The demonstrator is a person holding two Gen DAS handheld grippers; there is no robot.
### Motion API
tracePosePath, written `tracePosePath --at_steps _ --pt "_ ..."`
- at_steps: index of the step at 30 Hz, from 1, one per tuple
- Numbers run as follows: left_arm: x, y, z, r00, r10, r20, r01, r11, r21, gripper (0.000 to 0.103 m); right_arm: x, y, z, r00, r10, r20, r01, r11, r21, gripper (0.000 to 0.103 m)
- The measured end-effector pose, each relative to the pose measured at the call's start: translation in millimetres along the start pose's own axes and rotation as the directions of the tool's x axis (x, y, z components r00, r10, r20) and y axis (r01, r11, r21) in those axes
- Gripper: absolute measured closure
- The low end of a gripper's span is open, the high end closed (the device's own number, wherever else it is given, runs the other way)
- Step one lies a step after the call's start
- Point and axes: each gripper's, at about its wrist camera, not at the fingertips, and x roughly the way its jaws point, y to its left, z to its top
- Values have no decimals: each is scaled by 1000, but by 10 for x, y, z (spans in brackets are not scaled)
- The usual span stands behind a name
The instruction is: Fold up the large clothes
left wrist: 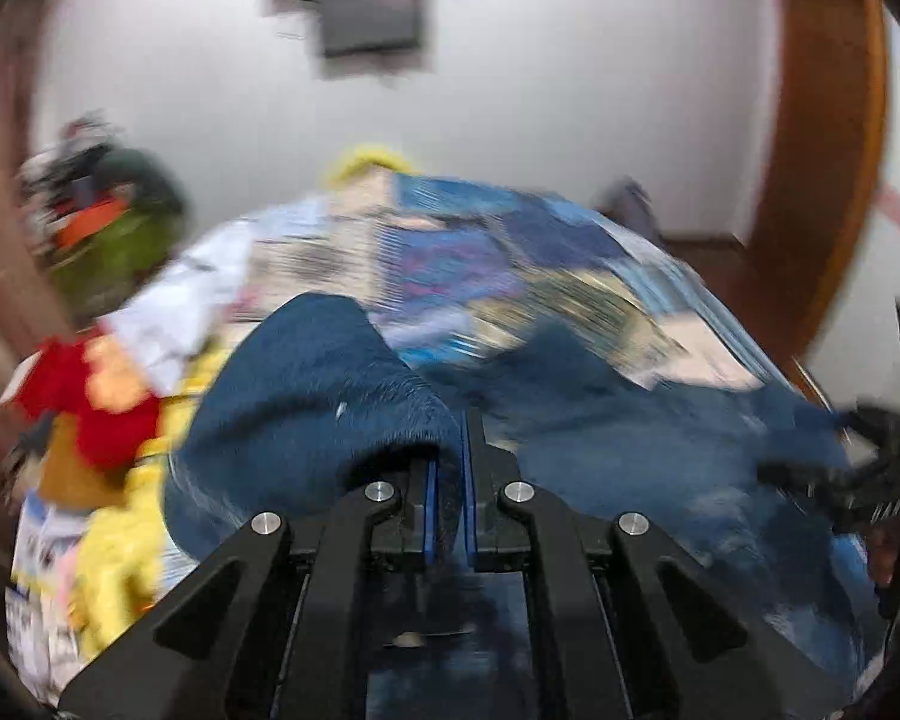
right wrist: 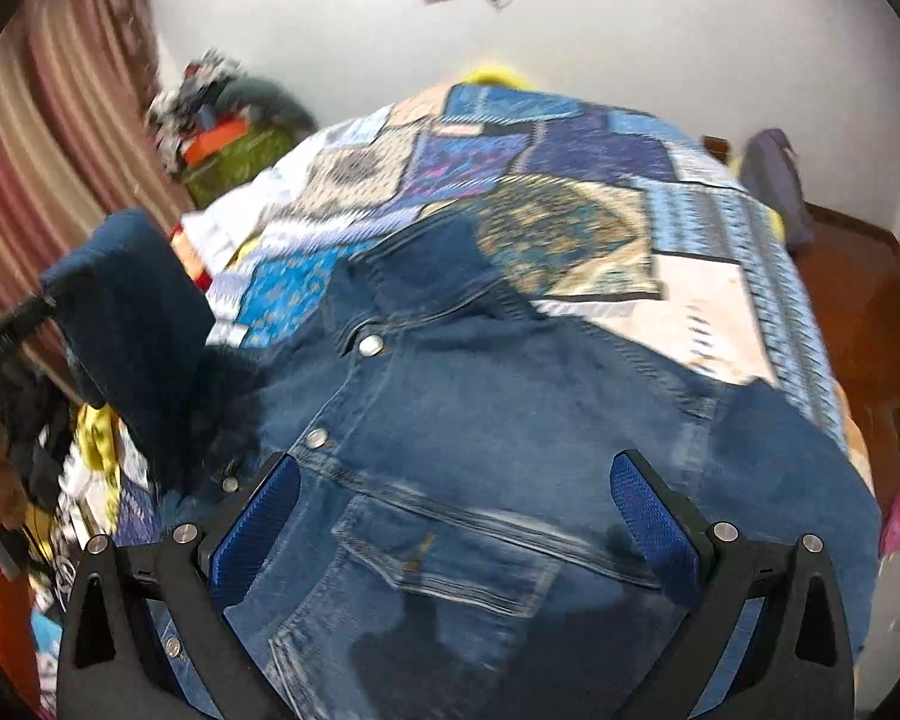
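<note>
Left wrist view heavily blurred; detail beyond tongs hard to read. Left tongs [left wrist: 450, 474] closed on fold of denim jacket [left wrist: 330, 396], cloth pinched between blue pads, raised fold hiding bed just ahead. Right tongs [right wrist: 456, 516] wide apart, holding nothing, hovering over jacket [right wrist: 480, 420] spread on bed's patchwork quilt [right wrist: 570, 204]. Only right view shows buttons, chest pocket, collar, and lifted sleeve far left of right tongs. Clothes pile [right wrist: 222, 120] far ahead left, smeared.
</note>
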Motion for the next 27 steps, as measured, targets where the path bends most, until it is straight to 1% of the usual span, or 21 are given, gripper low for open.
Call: tracePosePath --at_steps 1,2,3,4,5,6,7,8,9,10,12,13,14,15,16,17,20,22,23,25,27 --pt "192 -191 -49 997 -45 -59 47 998 41 97 -62 -74 -5 1000 -4 8 4 1000 16 0" --pt "311 -289 -116 993 -62 -99 68 996 58 97 -122 -152 -14 1000 -12 15 11 999 32 0" --pt "489 -406 -179 985 -80 -155 92 993 69 97 -164 -207 -28 1000 -19 18 18 999 42 0" --pt "721 -533 -297 965 -109 -238 129 989 72 97 -205 -267 -48 999 -28 16 27 998 52 0" --pt "829 -595 -417 947 -129 -294 155 986 67 97 -240 -326 -68 999 -35 12 34 998 58 0" --pt "986 -653 -555 922 -159 -354 187 981 49 97 -256 -352 -85 999 -40 10 39 997 59 0" --pt "1047 -679 -620 908 -178 -378 205 978 34 97 -278 -381 -111 999 -47 7 47 997 58 0" --pt "1097 -711 -713 890 -209 -405 230 973 3 97 -292 -398 -137 998 -55 5 54 997 53 0" --pt "1104 -731 -776 878 -231 -420 245 969 -21 94 -302 -408 -162 998 -62 3 62 997 44 0" --pt "1088 -746 -796 875 -235 -424 247 969 -26 91 -305 -404 -179 997 -71 1 71 997 30 0" --pt "978 -765 -800 885 -219 -411 238 971 -6 88 -290 -352 -202 996 -86 -3 86 996 -7 0" --pt "896 -735 -787 892 -210 -402 231 973 5 81 -274 -308 -203 996 -93 -5 93 995 -27 0" --pt "793 -681 -764 899 -210 -384 231 973 9 71 -255 -255 -207 995 -96 -3 96 994 -50 0" --pt "752 -622 -698 905 -213 -367 233 972 9 65 -231 -169 -197 996 -92 0 92 993 -79 0" --pt "658 -561 -653 916 -213 -339 230 973 12 52 -216 -110 -189 996 -88 3 87 991 -97 0" --pt "524 -472 -614 932 -202 -301 216 976 14 42 -196 -33 -176 997 -82 8 83 989 -119 0" --pt "240 -206 -536 964 -158 -214 162 987 1 36 -110 257 -114 998 -56 18 59 980 -192 0" --pt "152 32 -530 974 -118 -192 117 993 -15 34 -10 485 -68 999 -35 14 38 969 -245 0" --pt "117 171 -544 979 -85 -183 82 996 -19 33 39 591 -47 1000 -28 8 29 963 -267 0" --pt "128 426 -612 983 -17 -183 14 1000 -17 30 194 832 -13 1000 -7 -16 2 949 -315 0" --pt "222 640 -724 975 30 -219 -38 999 -35 30 368 1043 12 999 2 -46 -19 934 -357 0"
